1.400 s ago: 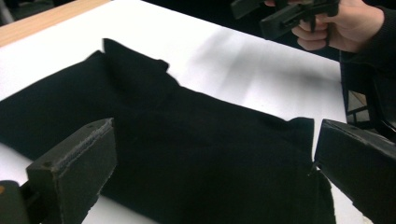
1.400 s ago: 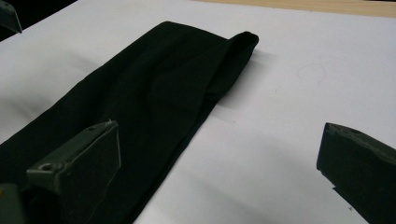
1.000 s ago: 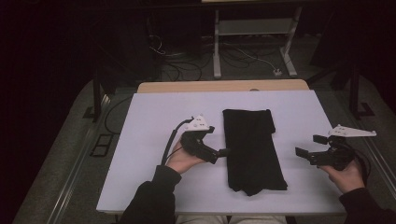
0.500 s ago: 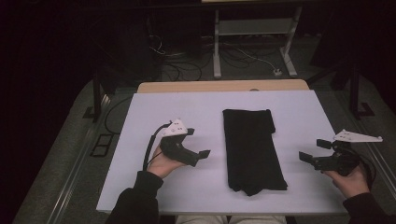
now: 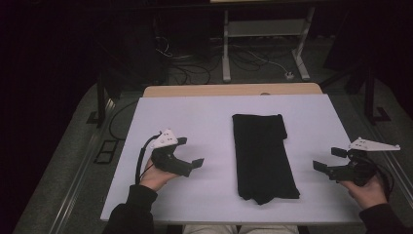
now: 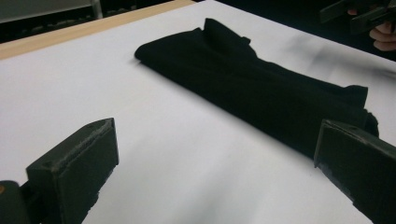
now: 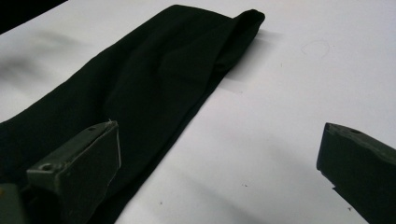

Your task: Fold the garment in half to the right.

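Your left gripper (image 5: 195, 163) and right gripper (image 5: 324, 165) sit wide open, empty, flanking the folded black cloth (image 5: 263, 156) on the white table (image 5: 204, 117), well apart.

Dim room, light falling mainly on a white table top (image 5: 219, 122) with a pale wooden strip (image 5: 229, 90) along its far edge. Beyond, a light metal-framed stand (image 5: 265, 36) on a grey floor (image 5: 73, 161), tangled cables (image 5: 204, 68) and a white power strip (image 5: 290, 75) lying beneath. Dark furniture legs (image 5: 101, 97) at both sides, blackness behind.
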